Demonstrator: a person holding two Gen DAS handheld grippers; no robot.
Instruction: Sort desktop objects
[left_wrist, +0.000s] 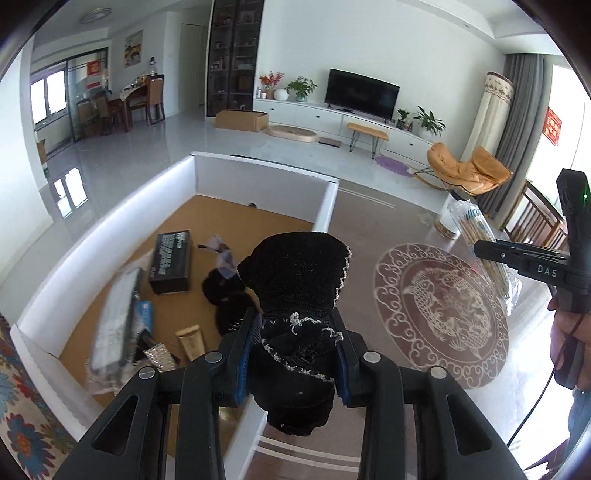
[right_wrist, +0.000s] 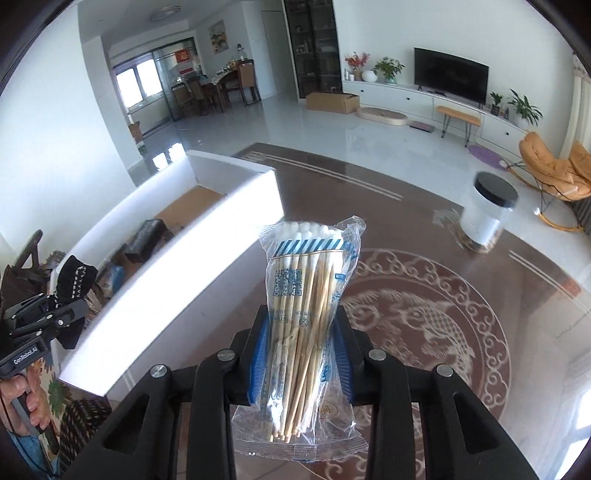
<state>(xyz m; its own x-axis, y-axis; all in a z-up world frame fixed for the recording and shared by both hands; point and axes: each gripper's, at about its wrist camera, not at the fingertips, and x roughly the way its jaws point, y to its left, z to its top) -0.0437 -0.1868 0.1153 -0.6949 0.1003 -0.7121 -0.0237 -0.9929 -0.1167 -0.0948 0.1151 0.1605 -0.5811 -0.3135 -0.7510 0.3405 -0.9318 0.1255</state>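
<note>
Right wrist | right gripper (right_wrist: 300, 363) clamps clear cotton-swab packet (right_wrist: 306, 321), wooden sticks

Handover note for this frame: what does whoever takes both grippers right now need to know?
Left gripper: shut on a black sock, held above the white box's near wall.
Right gripper: shut on a bag of cotton swabs, over the table, not yet at the box.
Done: a black carton, another dark sock and other items lie in the box.
Left: drop both items in; a black-lidded jar stands on the table.
</note>
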